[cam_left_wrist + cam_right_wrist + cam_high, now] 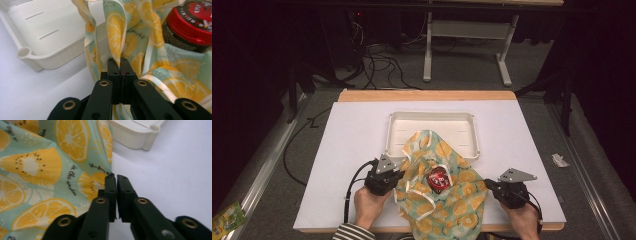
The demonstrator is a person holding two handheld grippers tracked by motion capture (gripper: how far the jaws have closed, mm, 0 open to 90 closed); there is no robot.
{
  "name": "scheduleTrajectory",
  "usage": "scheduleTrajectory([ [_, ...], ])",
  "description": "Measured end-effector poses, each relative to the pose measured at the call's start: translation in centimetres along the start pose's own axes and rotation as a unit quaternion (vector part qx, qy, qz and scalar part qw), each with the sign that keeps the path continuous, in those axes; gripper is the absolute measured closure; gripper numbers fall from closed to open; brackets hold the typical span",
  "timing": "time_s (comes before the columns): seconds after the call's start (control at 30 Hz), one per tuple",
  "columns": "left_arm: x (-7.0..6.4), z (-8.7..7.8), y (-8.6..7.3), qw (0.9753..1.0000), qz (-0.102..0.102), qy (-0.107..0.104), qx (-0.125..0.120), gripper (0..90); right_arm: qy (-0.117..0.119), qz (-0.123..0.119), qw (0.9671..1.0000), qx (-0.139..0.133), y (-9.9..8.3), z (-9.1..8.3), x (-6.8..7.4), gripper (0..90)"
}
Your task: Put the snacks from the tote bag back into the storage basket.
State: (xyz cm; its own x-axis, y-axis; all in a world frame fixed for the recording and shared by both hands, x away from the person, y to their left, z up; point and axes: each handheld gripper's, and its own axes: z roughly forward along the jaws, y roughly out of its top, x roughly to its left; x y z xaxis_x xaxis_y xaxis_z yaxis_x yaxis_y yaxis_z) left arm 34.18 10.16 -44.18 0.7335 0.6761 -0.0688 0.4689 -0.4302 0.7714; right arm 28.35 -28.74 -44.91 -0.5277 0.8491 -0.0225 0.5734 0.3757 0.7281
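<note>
A mint cloth bag [447, 195] printed with yellow citrus slices lies on the white mat, its far end draped over the tray's near rim. A jar with a red lid [438, 178] sits in the bag's open mouth. My left gripper [398, 176] is at the bag's left side, shut on a fold of the bag's rim [117, 37], with the red-lidded jar [192, 22] just to its right. My right gripper [487, 184] is at the bag's right edge. Its jaws stand shut with a hairline gap, the bag's edge [75, 175] touching the left jaw's tip.
A white plastic tray [432, 120] stands behind the bag at mid table, also seen as the tray [45, 42] and the tray's corner [140, 132]. The white mat [347, 150] covers a wooden tabletop. Cables and a table frame stand on the floor beyond.
</note>
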Motion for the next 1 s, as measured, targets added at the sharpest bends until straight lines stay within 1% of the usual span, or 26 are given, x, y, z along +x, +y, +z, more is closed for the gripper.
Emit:
scheduleTrajectory([
  [0.03,0.0,-0.1,0.0,1.0000,-0.001,-0.003,-0.003,89.7,0.000,0.000,1.0000,-0.004,0.1,-0.1,0.1,84.6],
  [0.07,-0.1,-0.2,0.0,1.0000,-0.001,-0.006,-0.005,89.8,-0.006,-0.005,0.9999,-0.012,0.2,-0.4,0.3,79.0],
  [0.1,-0.1,-0.3,0.0,0.9999,-0.001,-0.008,-0.008,89.8,-0.006,-0.005,0.9999,-0.012,0.2,-0.4,0.3,79.0],
  [0.17,-0.1,-0.4,0.0,0.9998,-0.001,-0.013,-0.012,89.8,-0.008,-0.005,0.9997,-0.022,0.5,-0.8,0.6,76.6],
  [0.27,-0.2,-0.6,0.1,0.9997,-0.002,-0.020,-0.017,89.8,-0.008,-0.013,0.9993,-0.035,0.9,-1.3,1.0,72.5],
  [0.33,-0.3,-0.7,0.1,0.9996,-0.001,-0.021,-0.019,89.8,-0.005,-0.015,0.9989,-0.043,1.3,-1.7,1.4,71.5],
  [0.37,-0.4,-0.7,0.1,0.9995,-0.004,-0.023,-0.022,89.8,-0.003,-0.017,0.9987,-0.048,1.5,-1.8,1.7,70.9],
  [0.43,-0.5,-0.8,0.1,0.9994,-0.001,-0.027,-0.023,89.8,0.002,-0.028,0.9981,-0.054,1.8,-2.1,2.2,68.6],
  [0.53,-1.0,-0.9,0.2,0.9991,0.005,-0.033,-0.026,89.8,0.008,-0.039,0.9973,-0.062,2.2,-2.1,3.2,65.1],
  [0.57,-1.1,-0.9,0.3,0.9990,0.006,-0.035,-0.026,89.8,0.010,-0.045,0.9970,-0.062,2.4,-2.1,3.6,63.9],
  [0.63,-1.2,-0.9,0.3,0.9989,0.006,-0.038,-0.027,89.8,0.015,-0.047,0.9972,-0.056,2.6,-1.7,3.9,61.5],
  [0.77,-1.3,-0.8,0.2,0.9988,0.007,-0.040,-0.026,89.8,0.017,-0.049,0.9980,-0.037,2.6,-0.3,4.0,55.6],
  [0.83,-1.4,-0.8,0.2,0.9988,0.008,-0.042,-0.026,89.8,0.009,-0.046,0.9985,-0.026,2.4,0.3,3.8,53.0],
  [0.9,-1.4,-0.9,0.2,0.9987,0.009,-0.042,-0.026,89.8,-0.002,-0.043,0.9989,-0.022,2.2,0.8,3.5,50.0],
  [0.93,-1.4,-0.9,0.2,0.9987,0.011,-0.042,-0.026,89.8,-0.006,-0.039,0.9990,-0.022,2.1,0.9,3.2,48.5],
  [1.0,-1.5,-0.9,0.2,0.9986,0.010,-0.044,-0.027,89.8,-0.013,-0.029,0.9990,-0.031,2.1,0.9,2.9,47.3],
])
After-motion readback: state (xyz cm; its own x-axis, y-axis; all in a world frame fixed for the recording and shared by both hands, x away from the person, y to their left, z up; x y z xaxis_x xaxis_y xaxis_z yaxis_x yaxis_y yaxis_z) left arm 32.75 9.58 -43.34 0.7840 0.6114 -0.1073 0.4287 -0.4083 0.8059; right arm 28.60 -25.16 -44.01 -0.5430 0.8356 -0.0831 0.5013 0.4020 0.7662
